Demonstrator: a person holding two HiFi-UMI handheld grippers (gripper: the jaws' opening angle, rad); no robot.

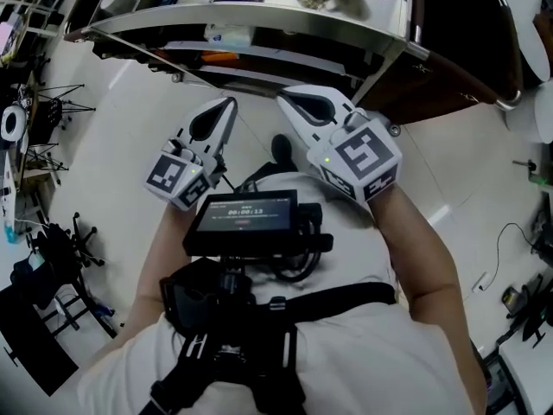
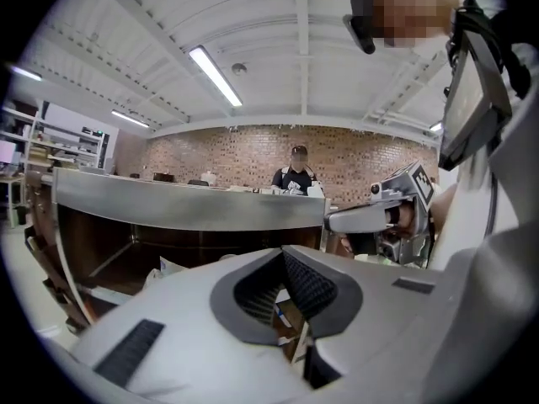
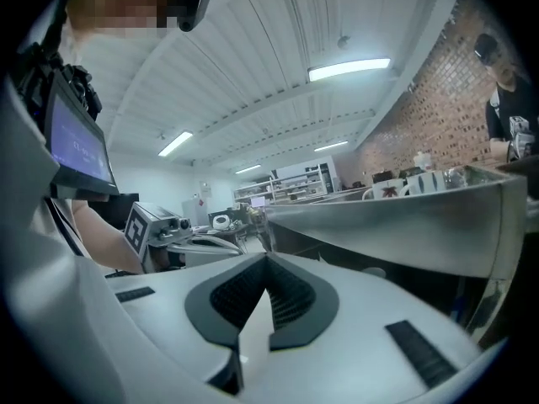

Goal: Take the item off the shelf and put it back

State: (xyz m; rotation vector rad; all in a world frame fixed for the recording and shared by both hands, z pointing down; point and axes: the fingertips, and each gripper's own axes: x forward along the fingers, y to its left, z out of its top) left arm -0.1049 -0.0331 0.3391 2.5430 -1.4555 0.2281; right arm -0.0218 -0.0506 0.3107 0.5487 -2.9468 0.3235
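The left gripper and right gripper were both pinched shut and empty, near the shelf. A white packet lay farther in, untouched.

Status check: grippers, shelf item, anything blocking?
Left gripper shut, empty; right gripper shut, empty. Both just outside the grey metal shelf, no item taken off it. Nothing seen blocking the approach.
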